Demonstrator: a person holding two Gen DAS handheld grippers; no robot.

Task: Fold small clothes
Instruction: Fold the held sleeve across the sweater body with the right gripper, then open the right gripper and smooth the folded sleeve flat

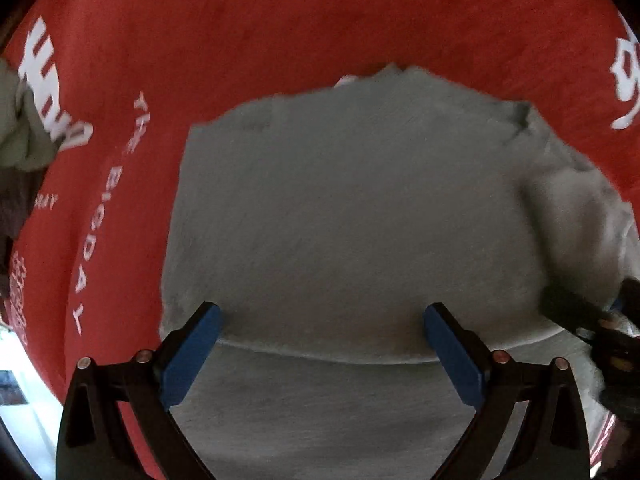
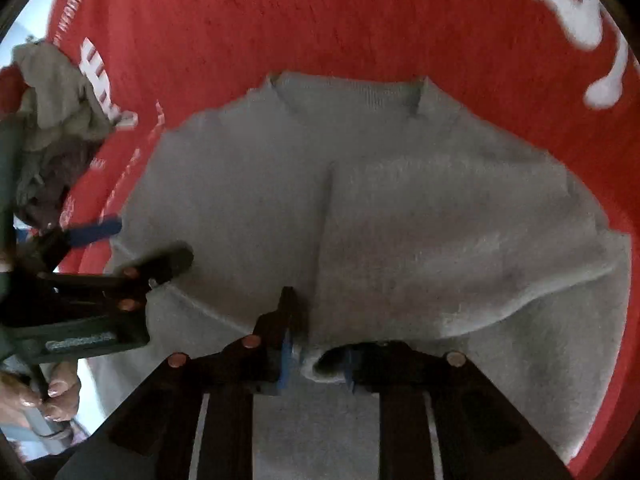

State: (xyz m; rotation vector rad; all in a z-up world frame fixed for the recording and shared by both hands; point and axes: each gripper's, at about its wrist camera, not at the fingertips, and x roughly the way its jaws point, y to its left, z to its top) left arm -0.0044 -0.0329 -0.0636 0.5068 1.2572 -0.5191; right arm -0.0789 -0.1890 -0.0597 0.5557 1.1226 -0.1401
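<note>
A grey sweater lies flat on a red cloth, neckline at the top of the right wrist view, with one side folded over its middle. Low in that view, my right gripper has the rounded sleeve cuff between its fingers. The cuff does not look pinched, so the jaws stand open. In the left wrist view the left gripper hovers wide open over the sweater near a fold edge, holding nothing. It also shows blurred as the left gripper at the sweater's left edge.
The red cloth with white lettering covers the surface around the sweater. A crumpled pile of greenish and dark clothes lies at the left. A person's hand grips the left tool's handle at the lower left.
</note>
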